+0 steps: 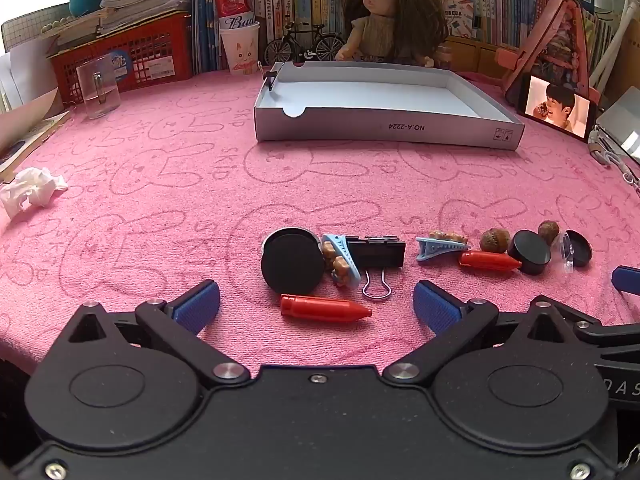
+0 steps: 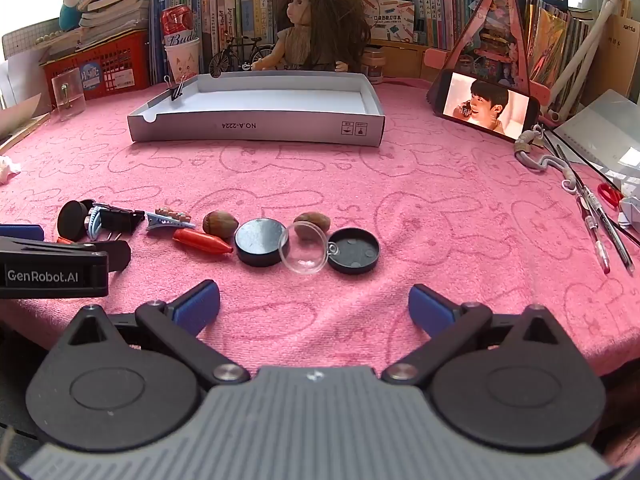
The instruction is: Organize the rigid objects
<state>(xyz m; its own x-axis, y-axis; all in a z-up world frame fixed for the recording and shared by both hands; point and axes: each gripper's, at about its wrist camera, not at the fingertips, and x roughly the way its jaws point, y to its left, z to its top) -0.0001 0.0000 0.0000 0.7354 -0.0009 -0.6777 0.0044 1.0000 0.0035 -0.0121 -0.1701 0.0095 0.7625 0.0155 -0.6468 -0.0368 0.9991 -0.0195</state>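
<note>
Left tool (image 1: 316, 304) and right tool (image 2: 314, 304): both spread fully wide, holding nothing, poised above the near edge of the worktop.

Just ahead of the left tool lies a red plastic crayon-shaped piece (image 1: 325, 309). Behind it, touching one another, sit a round black disc (image 1: 292, 265), a blue toothed hair clip (image 1: 340, 264) and a black metal binder clip (image 1: 376, 254).

Ahead of the right tool lie a clear plastic dome (image 2: 306, 249), a black round lid (image 2: 354, 255) and two brown nuts (image 2: 220, 223).

Risk: the pieces crowd together, so closing on one may drag its neighbour. The nuts may roll. The dome may slip.

Farther off stands the empty grey cardboard tray (image 1: 384, 126), well apart from the pieces, likely their destination. A pink rabbit-print towel (image 1: 160, 184) covers the worktop. Behind are bookshelves, a doll and a red basket.
</note>
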